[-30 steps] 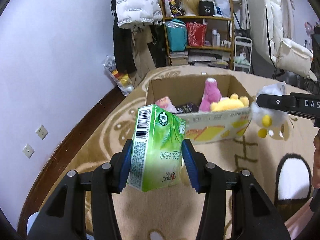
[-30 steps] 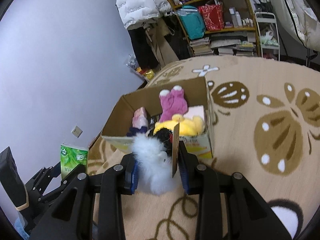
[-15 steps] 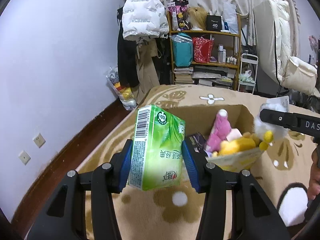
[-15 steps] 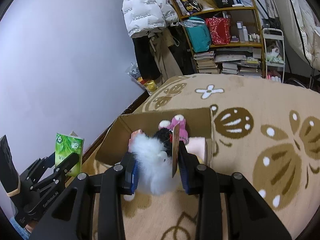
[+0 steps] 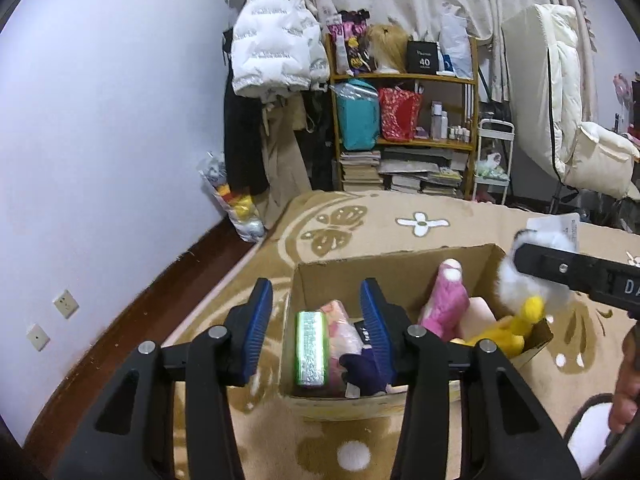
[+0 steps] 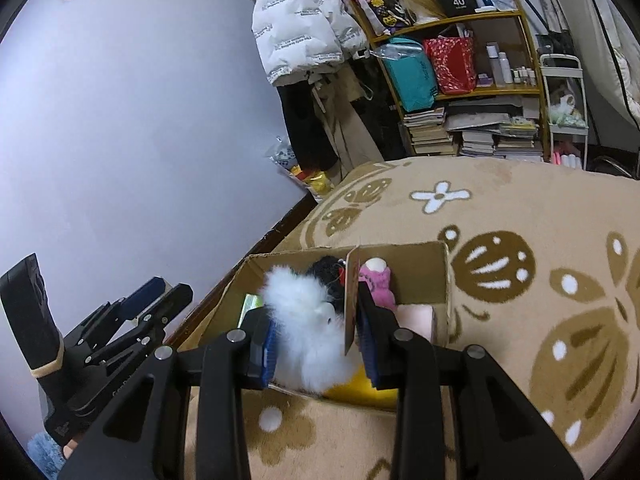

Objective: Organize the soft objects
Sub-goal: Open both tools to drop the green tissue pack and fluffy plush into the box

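An open cardboard box (image 5: 396,258) stands on the patterned rug. My left gripper (image 5: 316,316) is open and empty above the box's left end. The green tissue pack (image 5: 311,349) lies inside the box below it, beside a pink plush (image 5: 444,306), a yellow plush (image 5: 502,334) and other soft items. My right gripper (image 6: 318,342) is shut on a white fluffy toy (image 6: 306,332) with a card tag (image 6: 351,300), held over the box (image 6: 420,250). The toy also shows in the left wrist view (image 5: 520,284). The left gripper shows at the left of the right wrist view (image 6: 156,292).
A purple-grey wall with sockets (image 5: 64,304) runs along the left, with a dark skirting board. A shelf (image 5: 404,120) full of bags and books, hanging coats (image 5: 276,56) and a white chair (image 5: 576,128) stand beyond the rug (image 6: 520,208).
My left gripper has opened over the box and let go of the green tissue pack, which now lies inside. My right gripper has moved the white toy forward over the box.
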